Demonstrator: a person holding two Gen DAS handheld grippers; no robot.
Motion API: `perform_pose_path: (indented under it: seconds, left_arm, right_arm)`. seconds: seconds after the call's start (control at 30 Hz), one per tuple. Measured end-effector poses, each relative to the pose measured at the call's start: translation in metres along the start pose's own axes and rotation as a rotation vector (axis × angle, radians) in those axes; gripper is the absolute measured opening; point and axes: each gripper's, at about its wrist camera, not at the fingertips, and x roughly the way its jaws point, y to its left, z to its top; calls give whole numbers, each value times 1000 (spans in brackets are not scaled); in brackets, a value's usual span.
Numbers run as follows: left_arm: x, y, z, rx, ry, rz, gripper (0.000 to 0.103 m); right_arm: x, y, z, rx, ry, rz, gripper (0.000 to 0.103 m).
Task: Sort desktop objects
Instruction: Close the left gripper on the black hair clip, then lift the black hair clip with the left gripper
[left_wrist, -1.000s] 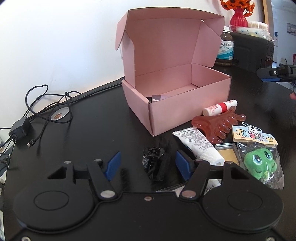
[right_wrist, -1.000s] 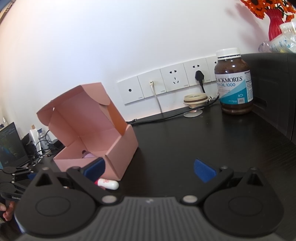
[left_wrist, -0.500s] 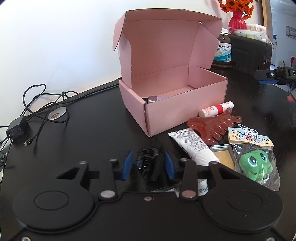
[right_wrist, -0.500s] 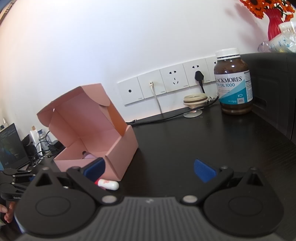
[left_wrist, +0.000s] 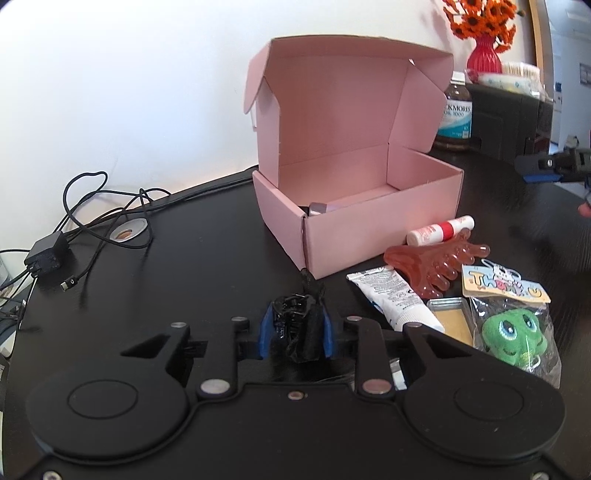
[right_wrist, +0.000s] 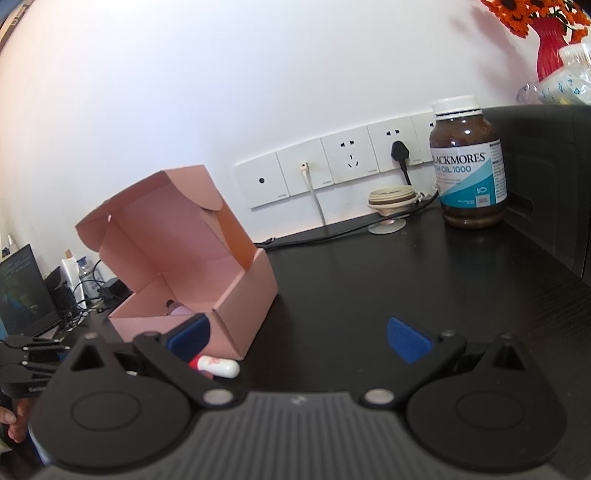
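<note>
Fingers (left_wrist: 266, 334) of the left gripper (left_wrist: 295, 332) are clamped on the glossy black plastic claw hair clip (left_wrist: 295, 328), blue pads pressing it from both sides, having just closed in; the clip sits low over the dark tabletop (left_wrist: 192, 258), its long axis running away from the camera toward the near corner of the open pink cardboard box (left_wrist: 354, 199), a thin black tip poking forward at that corner; right of the clip lie a white squeeze tube (left_wrist: 391, 295) angled toward the box, a translucent red hand-shaped scraper (left_wrist: 436, 262), a small white-and-red stick (left_wrist: 439, 230) lying crosswise by the box front, and a green plush toy in a clear bag (left_wrist: 511, 328); over on the right gripper (right_wrist: 299, 338), the blue-padded fingers (right_wrist: 408, 339) stand wide apart, gripping nothing, hovering above the tabletop just beside the box, with the brown supplement bottle (right_wrist: 469, 173) upright by the wall sockets (right_wrist: 332, 170).
</note>
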Motion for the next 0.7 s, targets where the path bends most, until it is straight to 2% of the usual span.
perform_pose_path:
  seconds: [0.7]
  left_arm:
    - [-10, 0, 1, -5, -56, 16, 26]
  right_arm:
    - [1, -1, 0, 5, 2, 3, 102]
